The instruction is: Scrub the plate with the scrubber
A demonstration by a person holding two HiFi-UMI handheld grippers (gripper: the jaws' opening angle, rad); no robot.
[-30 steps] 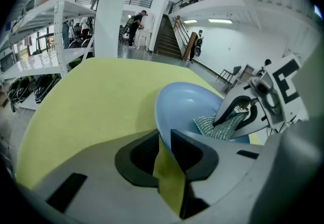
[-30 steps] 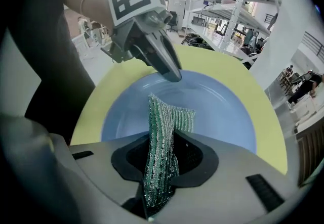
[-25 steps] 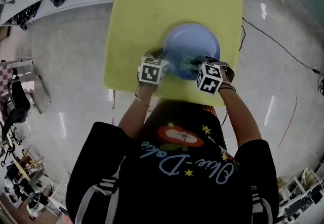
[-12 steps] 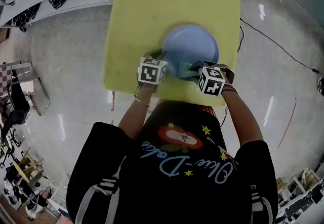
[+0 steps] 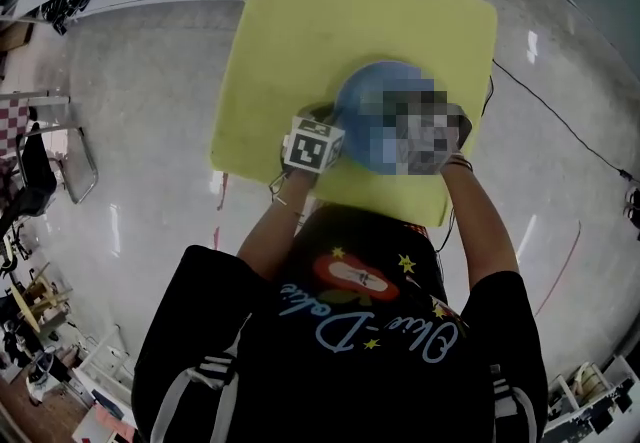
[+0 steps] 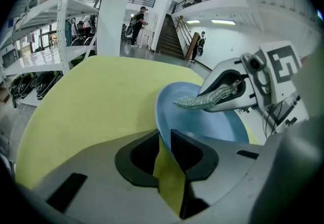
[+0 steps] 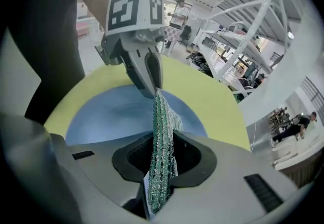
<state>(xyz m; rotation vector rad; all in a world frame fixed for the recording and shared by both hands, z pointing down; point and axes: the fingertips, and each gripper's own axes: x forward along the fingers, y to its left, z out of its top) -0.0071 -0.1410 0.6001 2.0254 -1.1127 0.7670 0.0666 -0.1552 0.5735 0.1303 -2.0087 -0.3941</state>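
1. Lying on the near half of the yellow table [image 5: 300, 31], right of its middle: a round blue plate [image 5: 352, 103].
2. Clamped at its near left rim by the left gripper [image 6: 163, 149] – jaws drawn to a narrow gap, with the plate's thin edge pinched between the pads and yellow table top showing below it.
3. Stretched forward from the body, the left forearm [image 5: 268, 231]; gripper tipped steeply down onto that rim, marker cube [image 5: 312, 146] uppermost.
4. Pinched in the right gripper [image 7: 162, 165]: a green, silvery mesh scrubber [image 7: 163, 132], set on edge between the closed jaws and sticking out well past the tips.
5. In the left gripper view, held out over the plate's bowl, flat side down and sloping toward the far rim. Touching the blue surface or just above it – cannot tell.
6. Reaching forward past the table's near right corner, the right forearm [image 5: 485, 221], with a band [image 5: 458, 163] at the wrist. Gripper angled down and turned toward the left one, the scrubber's free end close to the left gripper's tips.
7. Around the table: pale glossy floor [image 5: 140, 111], white shelving [image 6: 66, 26] and a staircase [image 6: 169, 36] further back.
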